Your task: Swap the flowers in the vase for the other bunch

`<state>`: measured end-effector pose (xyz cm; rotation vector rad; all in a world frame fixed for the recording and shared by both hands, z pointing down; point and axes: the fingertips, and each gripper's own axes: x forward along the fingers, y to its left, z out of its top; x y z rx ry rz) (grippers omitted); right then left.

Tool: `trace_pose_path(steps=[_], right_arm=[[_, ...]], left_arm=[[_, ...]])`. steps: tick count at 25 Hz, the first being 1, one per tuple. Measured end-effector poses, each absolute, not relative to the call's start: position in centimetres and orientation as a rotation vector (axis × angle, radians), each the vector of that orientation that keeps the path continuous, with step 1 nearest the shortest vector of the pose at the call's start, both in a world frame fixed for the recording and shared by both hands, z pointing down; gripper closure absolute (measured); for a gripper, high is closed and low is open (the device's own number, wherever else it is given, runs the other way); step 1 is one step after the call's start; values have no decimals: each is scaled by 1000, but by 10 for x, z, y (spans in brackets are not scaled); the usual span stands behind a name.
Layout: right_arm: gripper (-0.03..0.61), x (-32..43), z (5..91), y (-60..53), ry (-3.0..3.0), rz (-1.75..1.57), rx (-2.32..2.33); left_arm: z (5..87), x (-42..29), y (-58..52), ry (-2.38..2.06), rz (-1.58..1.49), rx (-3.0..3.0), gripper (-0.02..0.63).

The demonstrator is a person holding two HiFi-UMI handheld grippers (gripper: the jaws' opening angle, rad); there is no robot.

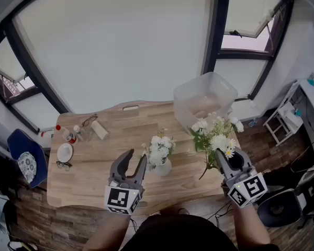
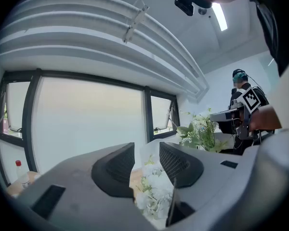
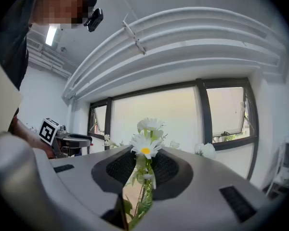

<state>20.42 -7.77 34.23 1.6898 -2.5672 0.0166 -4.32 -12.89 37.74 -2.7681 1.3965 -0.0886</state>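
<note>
A small white vase (image 1: pixel 164 168) stands mid-table on the wooden table (image 1: pixel 94 182), holding a bunch of white flowers (image 1: pixel 159 149). My left gripper (image 1: pixel 136 157) is level just left of that bunch, jaws open with nothing pressed between them. In the left gripper view the white flowers (image 2: pixel 156 191) show through the gap between its fingers (image 2: pixel 116 170). My right gripper (image 1: pixel 223 159) is at the table's right edge, shut on the stems of the other bunch (image 1: pixel 215 135), daisies and white blooms with green leaves. In the right gripper view a daisy (image 3: pixel 145 147) rises from the closed jaws.
A clear plastic bin (image 1: pixel 204 98) sits at the table's back right. A small plate (image 1: pixel 65 151), glasses (image 1: pixel 63 165) and small bottles (image 1: pixel 68 135) lie at the left end. A blue chair (image 1: pixel 23 158) stands left of the table, a white rack (image 1: pixel 282 116) to the right.
</note>
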Motion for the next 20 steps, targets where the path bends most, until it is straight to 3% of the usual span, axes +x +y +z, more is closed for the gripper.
trace_pose_path(steps=[20], right_arm=[[468, 211, 346, -85, -2559, 28, 1739]], left_arm=[[430, -15, -126, 1269, -212, -2922, 436]])
